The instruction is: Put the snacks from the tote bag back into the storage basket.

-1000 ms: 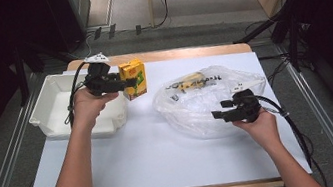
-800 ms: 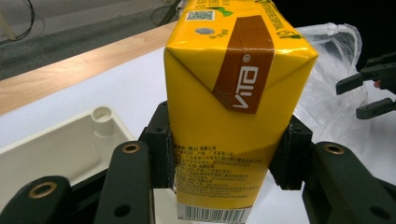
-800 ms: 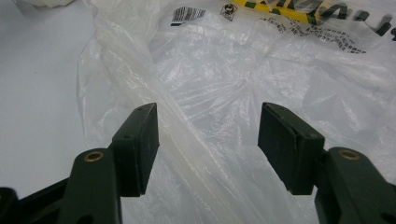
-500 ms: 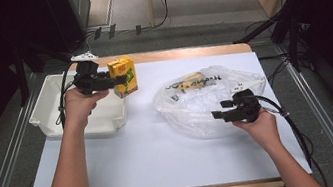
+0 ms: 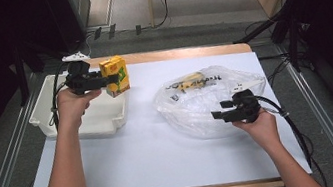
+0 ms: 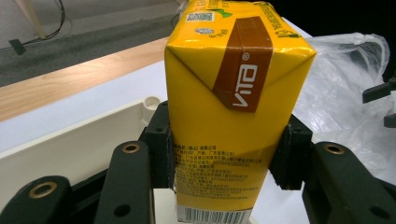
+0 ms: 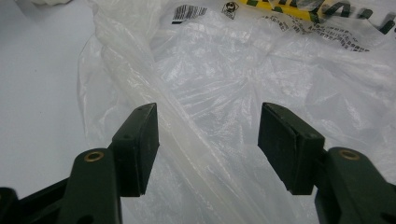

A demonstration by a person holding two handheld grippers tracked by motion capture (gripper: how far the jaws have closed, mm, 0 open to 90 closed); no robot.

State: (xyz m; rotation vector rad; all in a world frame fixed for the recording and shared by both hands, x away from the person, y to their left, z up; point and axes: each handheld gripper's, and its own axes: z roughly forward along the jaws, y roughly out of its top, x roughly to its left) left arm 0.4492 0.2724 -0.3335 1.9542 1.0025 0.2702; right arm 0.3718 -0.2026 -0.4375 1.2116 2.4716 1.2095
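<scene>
My left gripper (image 5: 104, 79) clamped on juice carton (image 5: 116, 75), carton in air at tray (image 5: 48, 123) right edge. Grip low on carton: I risk tipping on release. Right gripper (image 5: 224, 109) jaws apart over plastic bag (image 5: 193, 112), holding nothing; could snag film.

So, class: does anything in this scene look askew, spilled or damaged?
Nothing spilled or damaged. The yellow carton sits upright and undented between the left tongs, above the tray edge. The plastic bag is crumpled, as bags are; the right tongs stand open over it.
</scene>
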